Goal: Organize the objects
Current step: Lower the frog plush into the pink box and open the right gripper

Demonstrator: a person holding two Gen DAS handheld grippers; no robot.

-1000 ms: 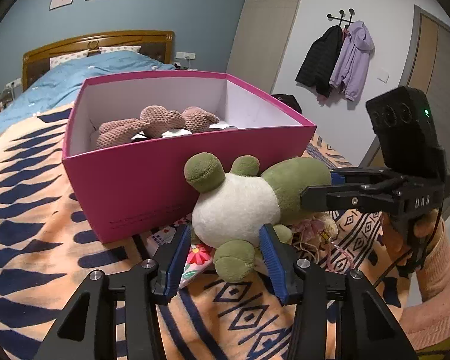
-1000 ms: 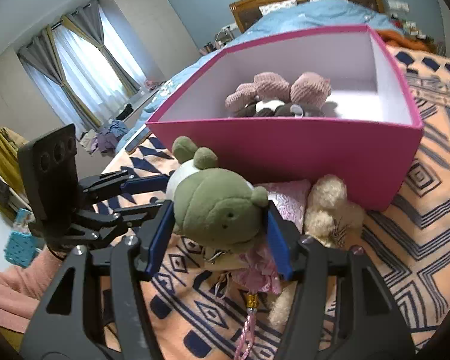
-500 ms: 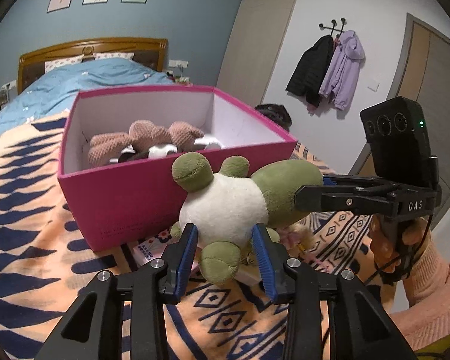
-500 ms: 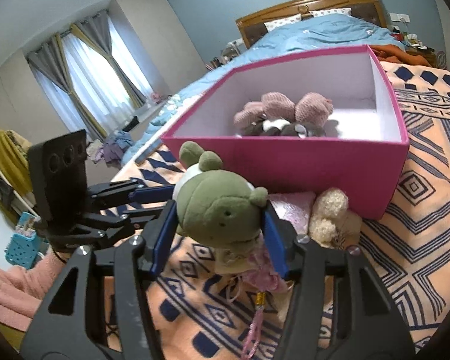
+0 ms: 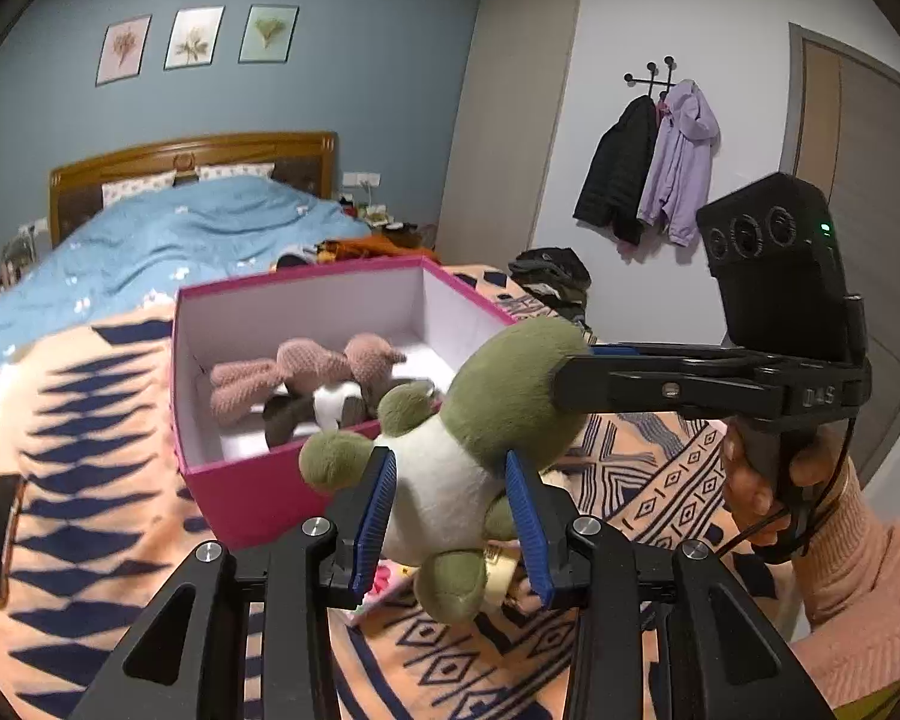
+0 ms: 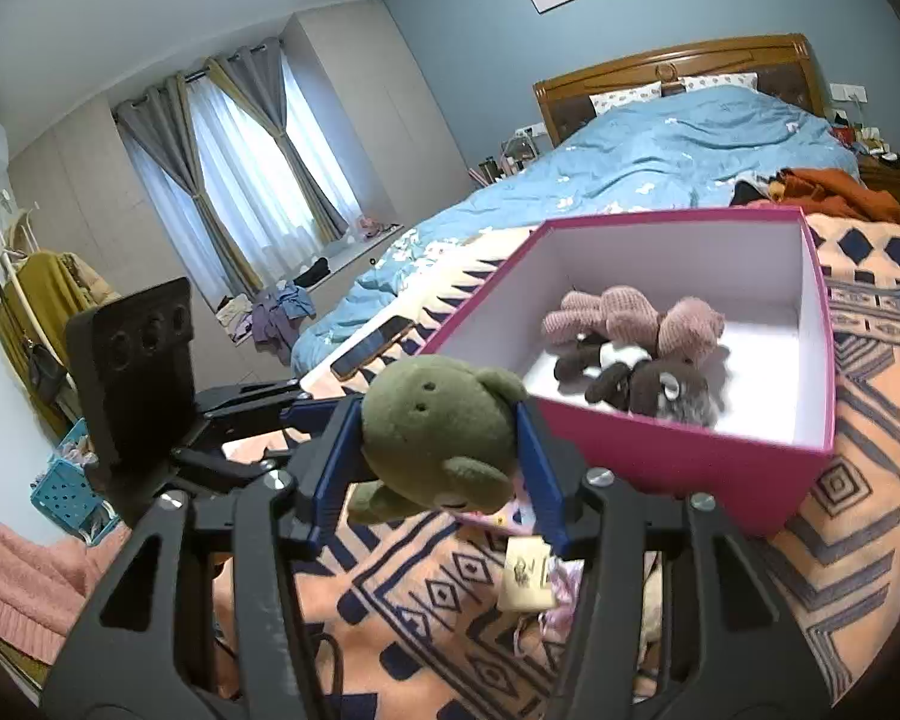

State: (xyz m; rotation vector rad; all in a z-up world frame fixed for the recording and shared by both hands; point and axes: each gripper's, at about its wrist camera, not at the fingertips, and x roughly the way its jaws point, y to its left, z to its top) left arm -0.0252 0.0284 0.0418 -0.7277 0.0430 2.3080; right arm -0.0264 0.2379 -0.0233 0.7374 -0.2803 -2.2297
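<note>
A green plush frog [image 5: 510, 396] with a white belly hangs above the patterned blanket, just in front of the pink box [image 5: 240, 498]. My left gripper [image 5: 449, 462] is shut on its white belly, blue pads pressing in from both sides. My right gripper [image 5: 570, 375] comes in from the right and clamps the frog's head. In the right wrist view the head [image 6: 432, 420] sits between the right gripper's [image 6: 438, 414] pads, whose jaws are closing and squeezing it. The left gripper [image 6: 288, 402] reaches in from the left there. The open box [image 6: 660, 462] holds pink-brown plush toys [image 6: 630, 318] and a dark one [image 6: 660, 387].
A phone [image 6: 372, 348] lies on the blanket left of the box. Under the frog lie a pink pouch [image 6: 498, 516] and a paper tag [image 6: 525, 576]. A blue duvet [image 5: 180, 240] covers the bed behind. A person's hand [image 5: 768, 480] holds the right gripper.
Both grippers have risen together and lifted the frog off the blanket to about the height of the box rim. Both pairs of jaws have narrowed on it.
</note>
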